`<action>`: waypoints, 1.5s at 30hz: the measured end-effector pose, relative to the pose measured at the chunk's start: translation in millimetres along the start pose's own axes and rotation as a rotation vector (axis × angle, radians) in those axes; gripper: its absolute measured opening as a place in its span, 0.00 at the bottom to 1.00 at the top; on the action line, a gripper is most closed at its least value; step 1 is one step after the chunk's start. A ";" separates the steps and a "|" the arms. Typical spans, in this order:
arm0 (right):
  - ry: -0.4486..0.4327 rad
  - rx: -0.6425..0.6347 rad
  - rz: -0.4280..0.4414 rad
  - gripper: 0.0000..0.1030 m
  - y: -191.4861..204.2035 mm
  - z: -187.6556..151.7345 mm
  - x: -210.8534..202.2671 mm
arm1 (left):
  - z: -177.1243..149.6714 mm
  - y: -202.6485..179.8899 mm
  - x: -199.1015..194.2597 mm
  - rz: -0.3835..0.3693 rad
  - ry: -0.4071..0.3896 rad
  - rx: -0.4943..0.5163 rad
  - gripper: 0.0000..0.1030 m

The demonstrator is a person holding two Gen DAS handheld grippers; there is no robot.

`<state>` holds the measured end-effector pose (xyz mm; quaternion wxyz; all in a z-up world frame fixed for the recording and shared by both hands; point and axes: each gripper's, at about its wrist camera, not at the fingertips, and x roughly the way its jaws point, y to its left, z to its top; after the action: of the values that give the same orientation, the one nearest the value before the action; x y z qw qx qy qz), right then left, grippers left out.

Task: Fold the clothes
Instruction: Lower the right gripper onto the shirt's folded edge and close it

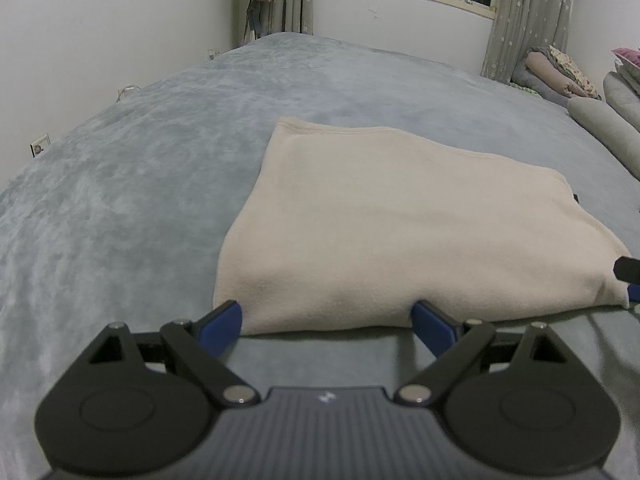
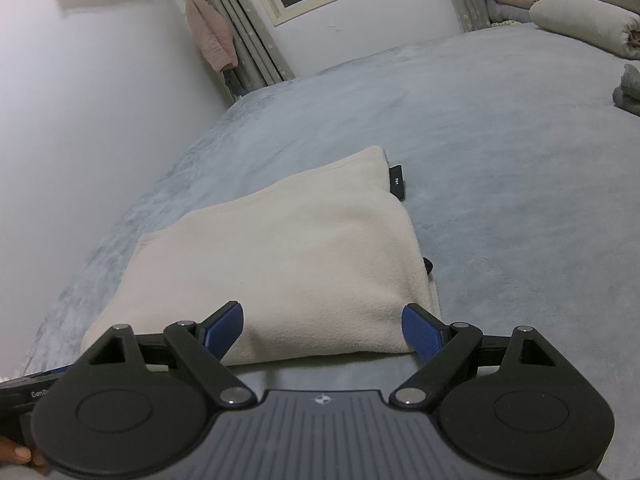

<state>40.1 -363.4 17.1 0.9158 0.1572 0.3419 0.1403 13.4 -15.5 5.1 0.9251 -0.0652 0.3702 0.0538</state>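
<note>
- A cream fleece garment (image 1: 400,216) lies folded into a flat rectangle on the grey plush bedspread (image 1: 140,168), its near fold edge at 12 o'clock just ahead of both claws
- A small black tag (image 2: 397,181) sticks out from the garment's far right corner at 1 o'clock in the right wrist view; its white print is too small to read surely
- The left gripper (image 1: 326,320) is spread wide, blue pads on either side of the near edge, grasping nothing
- The right gripper (image 2: 322,326) is likewise released, straddling the near right corner
- At 8 o'clock in the right wrist view the other gripper's black body shows the letters "GenR", cut off, with fingertips (image 2: 16,456) beneath it
- Rolled grey bedding (image 2: 588,24) sits at 2 o'clock, a pink jacket (image 2: 212,36) hangs at 11 o'clock beside the star-print curtains (image 1: 528,16)
</note>
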 end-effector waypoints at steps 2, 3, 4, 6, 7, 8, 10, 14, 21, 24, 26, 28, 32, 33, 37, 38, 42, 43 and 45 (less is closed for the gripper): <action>0.001 0.009 -0.001 0.83 1.5 1.0 -3.2 | 2.3 0.5 -6.9 -0.013 -0.017 -0.017 0.90; 0.002 0.027 0.002 0.84 1.3 2.1 -5.5 | 2.8 3.3 -7.8 -0.019 -0.018 -0.030 0.90; 0.005 0.049 0.006 0.84 0.8 3.2 -8.0 | 2.8 8.7 -6.2 -0.024 -0.011 -0.048 0.90; 0.033 0.114 0.002 0.84 -3.7 4.5 -9.2 | 2.7 19.6 -3.1 -0.032 0.003 -0.085 0.90; 0.055 0.156 -0.002 0.83 -8.2 4.7 -9.1 | 2.7 25.0 -1.5 -0.037 0.010 -0.103 0.91; 0.059 0.168 -0.004 0.84 -12.2 3.9 -8.5 | 2.6 30.5 0.0 -0.041 0.017 -0.122 0.91; 0.055 0.170 -0.007 0.83 -19.7 1.8 -7.1 | 2.6 41.3 3.2 -0.050 0.031 -0.158 0.90; 0.035 0.210 -0.021 0.82 -30.6 0.3 -11.6 | 7.7 53.7 -0.6 -0.054 0.047 -0.214 0.91; 0.004 0.311 -0.041 0.82 -44.4 -0.4 -26.0 | 10.9 59.7 -5.2 -0.057 0.078 -0.256 0.91; 0.003 0.347 -0.027 0.82 -49.3 0.0 -28.8 | 12.3 65.0 -9.7 -0.088 0.107 -0.314 0.91; 0.000 0.371 -0.019 0.82 -53.5 -0.2 -29.3 | 13.3 72.7 -12.6 -0.123 0.110 -0.361 0.90; -0.012 0.406 -0.007 0.82 -58.1 -2.2 -28.3 | 13.5 79.5 -12.2 -0.149 0.102 -0.398 0.83; -0.034 0.462 0.014 0.83 -54.3 -6.9 -22.9 | 11.5 79.9 -4.9 -0.134 0.099 -0.387 0.68; -0.038 0.474 0.026 0.84 -51.9 -8.1 -20.4 | 11.1 77.6 -5.3 -0.132 0.096 -0.378 0.68; -0.044 0.470 0.035 0.83 -39.8 -10.3 -7.4 | 9.1 75.7 -2.5 -0.118 0.077 -0.367 0.66; -0.045 0.450 0.023 0.83 -36.6 -9.5 -4.2 | 8.4 76.1 -1.3 -0.114 0.072 -0.361 0.63; -0.063 0.474 0.006 0.49 -42.9 -9.0 4.8 | 9.6 75.9 -1.0 -0.096 0.068 -0.347 0.56; -0.071 0.494 0.015 0.47 -46.7 -10.3 5.8 | 9.9 75.8 -1.2 -0.095 0.067 -0.345 0.56; -0.088 0.528 0.039 0.46 -53.7 -13.4 6.8 | 10.3 75.6 -1.8 -0.093 0.068 -0.346 0.56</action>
<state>44.1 -407.3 -17.1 0.8542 0.4030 0.3236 0.0569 7.9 60.6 7.6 0.8885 -0.2421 0.3832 0.0717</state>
